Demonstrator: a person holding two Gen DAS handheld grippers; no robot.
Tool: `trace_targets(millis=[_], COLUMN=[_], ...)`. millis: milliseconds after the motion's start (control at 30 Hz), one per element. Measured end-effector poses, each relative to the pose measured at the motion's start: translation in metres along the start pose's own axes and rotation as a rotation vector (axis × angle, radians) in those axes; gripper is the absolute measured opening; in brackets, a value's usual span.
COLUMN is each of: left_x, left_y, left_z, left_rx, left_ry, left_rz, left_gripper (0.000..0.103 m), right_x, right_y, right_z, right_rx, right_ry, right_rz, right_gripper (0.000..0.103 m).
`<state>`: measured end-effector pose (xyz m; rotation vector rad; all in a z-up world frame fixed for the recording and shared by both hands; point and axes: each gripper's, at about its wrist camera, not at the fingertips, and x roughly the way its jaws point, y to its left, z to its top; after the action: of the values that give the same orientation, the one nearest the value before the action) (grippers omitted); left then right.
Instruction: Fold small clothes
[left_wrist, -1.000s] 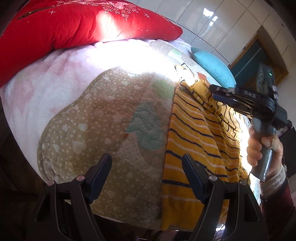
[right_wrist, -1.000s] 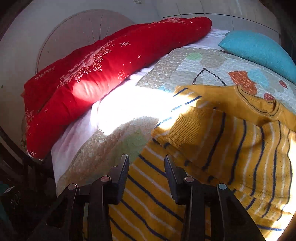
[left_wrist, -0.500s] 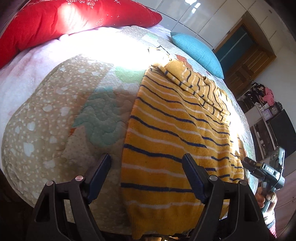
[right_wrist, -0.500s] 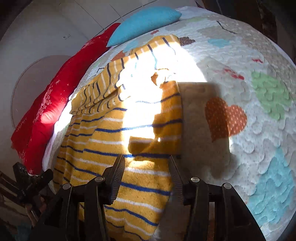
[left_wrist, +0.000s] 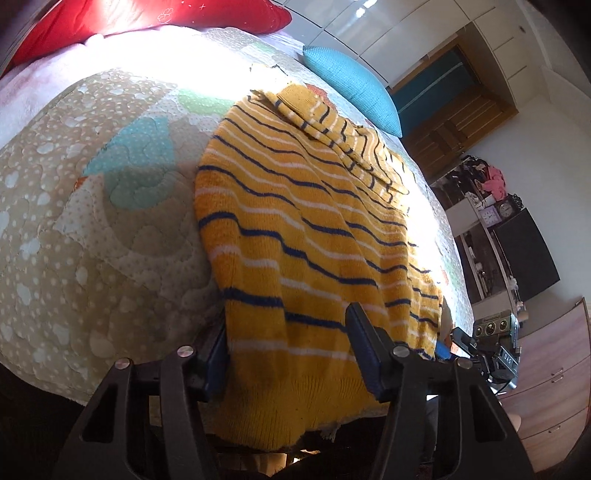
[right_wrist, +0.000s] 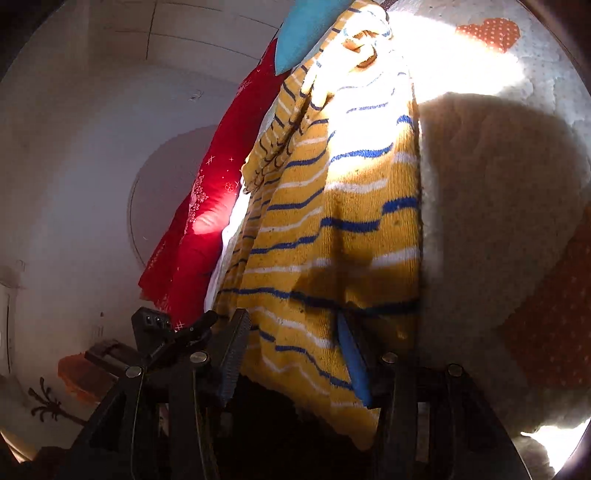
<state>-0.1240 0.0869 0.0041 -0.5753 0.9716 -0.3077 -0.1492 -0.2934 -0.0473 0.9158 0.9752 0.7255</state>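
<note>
Now that both of my tools have dropped from above the bed to the near hem of the yellow striped sweater (left_wrist: 295, 229), the left tool (left_wrist: 291, 354) and the right tool (right_wrist: 291, 354) each straddle a bottom corner, spread and not yet pinching. A second ago they hovered over the quilt (left_wrist: 92, 192). I judge the sleeves already laid in, so the hem-to-collar fold comes next once I clamp.

Only readable text: "DAS" on small black tag on right hand-held gripper (left_wrist: 491, 360), seen from left wrist view, low right. Clock faces on shelf beyond: digits too small to read.
</note>
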Motion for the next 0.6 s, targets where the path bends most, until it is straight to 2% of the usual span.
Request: trace_targets(millis=[200, 233, 267, 300, 333, 367, 400, 533, 600], left_x=[0.006, 0.007, 0.007, 0.008, 0.009, 0.009, 0.007, -0.005, -0.007], left_y=[-0.008, -0.009, -0.01, -0.012, -0.011, -0.01, -0.009, -0.014, -0.018], left_z=[-0.012, -0.011, -0.01, -0.009, -0.008, -0.006, -0.005, -0.001, -0.001], left_rx=[0.034, 0.03, 0.03, 0.036, 0.039, 0.025, 0.008, 0.013, 0.019], left_ry=[0.011, 0.012, 0.009, 0.01, 0.016, 0.019, 0.018, 0.005, 0.006], left_rz=[0.048, 0.061, 0.091, 0.136, 0.168, 0.162, 0.154, 0.16, 0.16], left_gripper=[0.059, 0.055, 0.047, 0.021, 0.008, 0.008, 0.008, 0.008, 0.008], right_x=[0.005, 0.007, 0.01, 0.015, 0.018, 0.023, 0.026, 0.019, 0.011], right_y=[-0.008, -0.007, -0.007, -0.008, -0.007, -0.008, -0.008, 0.003, 0.013], right_z=[-0.035, -0.039, -0.042, -0.046, -0.048, -0.05, -0.05, -0.048, -0.046], right_rx=[0.029, 0.029, 0.031, 0.037, 0.044, 0.056, 0.066, 0.021, -0.041], right_ry=[0.028, 0.03, 0.034, 0.042, 0.047, 0.049, 0.051, 0.024, 0.021], right_rz=[-0.011, -0.016, -0.02, -0.023, -0.03, -0.045, -0.059, -0.117, -0.192], right_gripper=[0.048, 0.047, 0.042, 0.033, 0.027, 0.012, 0.006, 0.006, 0.008])
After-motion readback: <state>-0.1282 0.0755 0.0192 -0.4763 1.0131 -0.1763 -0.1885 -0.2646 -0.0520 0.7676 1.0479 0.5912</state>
